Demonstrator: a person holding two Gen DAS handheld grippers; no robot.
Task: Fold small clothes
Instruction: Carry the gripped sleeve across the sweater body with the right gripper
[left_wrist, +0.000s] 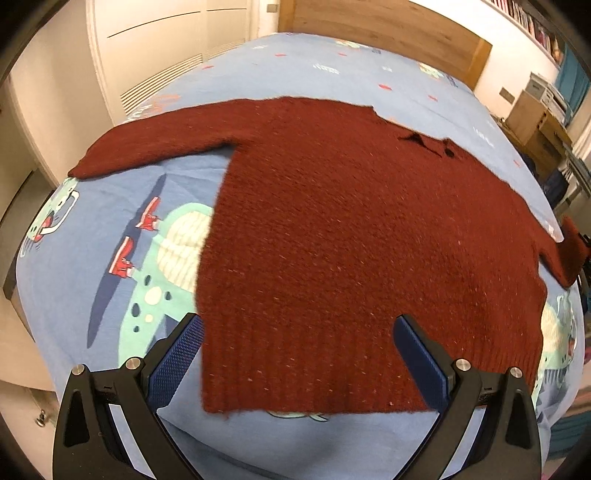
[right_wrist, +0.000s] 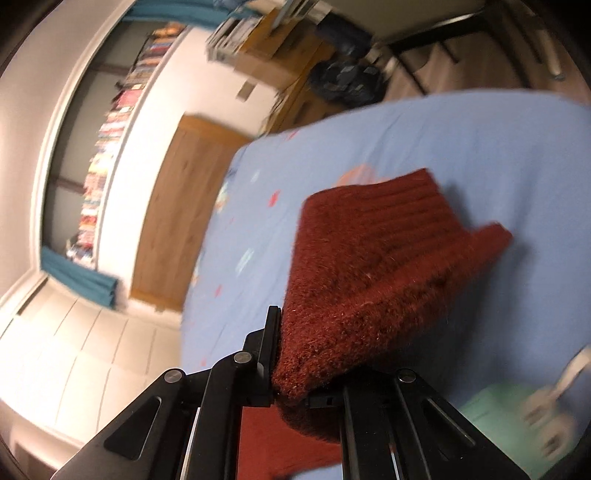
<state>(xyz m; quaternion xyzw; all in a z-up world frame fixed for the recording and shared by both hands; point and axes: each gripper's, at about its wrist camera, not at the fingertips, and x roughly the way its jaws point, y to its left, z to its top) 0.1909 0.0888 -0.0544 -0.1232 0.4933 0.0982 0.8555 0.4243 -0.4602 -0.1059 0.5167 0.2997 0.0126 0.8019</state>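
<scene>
A dark red knitted sweater (left_wrist: 351, 221) lies spread flat on the blue cartoon-print bedspread (left_wrist: 92, 229), its left sleeve (left_wrist: 147, 147) stretched out to the side. My left gripper (left_wrist: 297, 325) hovers open over the hem, blue pads (left_wrist: 177, 354) wide apart and holding nothing. At the right edge the other sleeve (left_wrist: 570, 254) is lifted off the bed. In the right wrist view my right gripper (right_wrist: 288, 350) is shut on that sleeve (right_wrist: 369, 258), whose ribbed cuff sticks out ahead above the bedspread (right_wrist: 461, 147). The cloth hides the right finger's tip.
A wooden headboard (left_wrist: 388, 33) stands at the far end of the bed, and a white wardrobe (left_wrist: 155, 48) to the left. Boxes and shelves (left_wrist: 535, 114) crowd the right side. The right wrist view shows a bookshelf (right_wrist: 110, 147) and a dark bag (right_wrist: 347, 81) beyond the bed.
</scene>
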